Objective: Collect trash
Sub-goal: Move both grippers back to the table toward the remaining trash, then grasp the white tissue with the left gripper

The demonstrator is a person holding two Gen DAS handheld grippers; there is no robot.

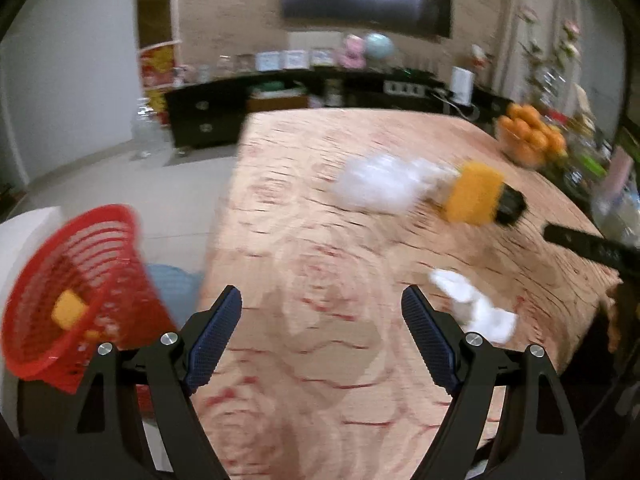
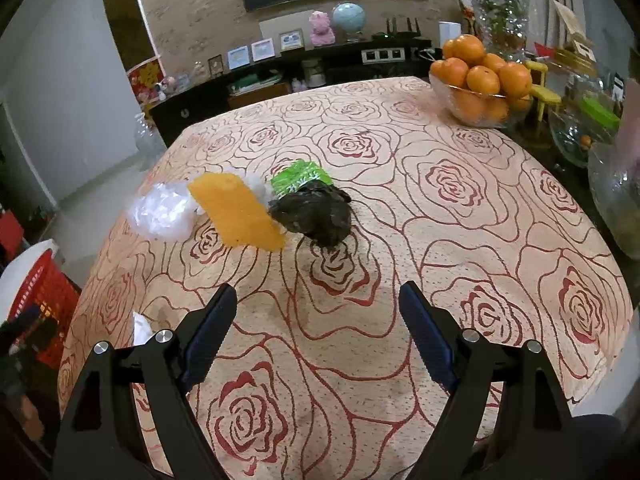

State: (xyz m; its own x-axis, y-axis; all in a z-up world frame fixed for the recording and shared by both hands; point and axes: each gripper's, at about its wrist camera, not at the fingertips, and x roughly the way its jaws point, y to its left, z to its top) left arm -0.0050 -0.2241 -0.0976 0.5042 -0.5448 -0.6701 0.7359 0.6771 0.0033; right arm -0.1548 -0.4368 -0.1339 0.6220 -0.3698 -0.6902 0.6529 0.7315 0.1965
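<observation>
In the left wrist view, which is smeared by blur, the left gripper (image 1: 321,298) hangs over the near part of the desk (image 1: 320,240), whose cloth is peach with red rose outlines; its jaws are spread wide with nothing between them. Just beyond the right finger lies a crumpled white tissue (image 1: 474,310), close to the fingertip but whether it touches I cannot tell. Farther out on the cloth sit a crumpled clear plastic bag (image 1: 380,186), a flat orange-yellow wrapper (image 1: 474,194) and a wadded black plastic bag (image 1: 510,204), side by side and touching. Off the desk's left edge stands a red slatted plastic basket (image 1: 72,292), with a small yellow piece (image 1: 69,309) inside it. A glass bowl of oranges (image 1: 532,138) is at the far right of the desk. In the right wrist view, which is sharp, the right gripper (image 2: 318,292) is also wide open and empty above bare cloth. Ahead of it, near the middle of the desk, the black bag (image 2: 316,214) lies against a green-and-white packet (image 2: 300,176), the orange wrapper (image 2: 236,210) leans across the clear bag (image 2: 162,210), and a corner of the tissue (image 2: 142,328) shows beside the left finger. The basket (image 2: 44,296) is at the left edge, below the desk's rim, and the bowl of oranges (image 2: 480,80) stands at the far right.
</observation>
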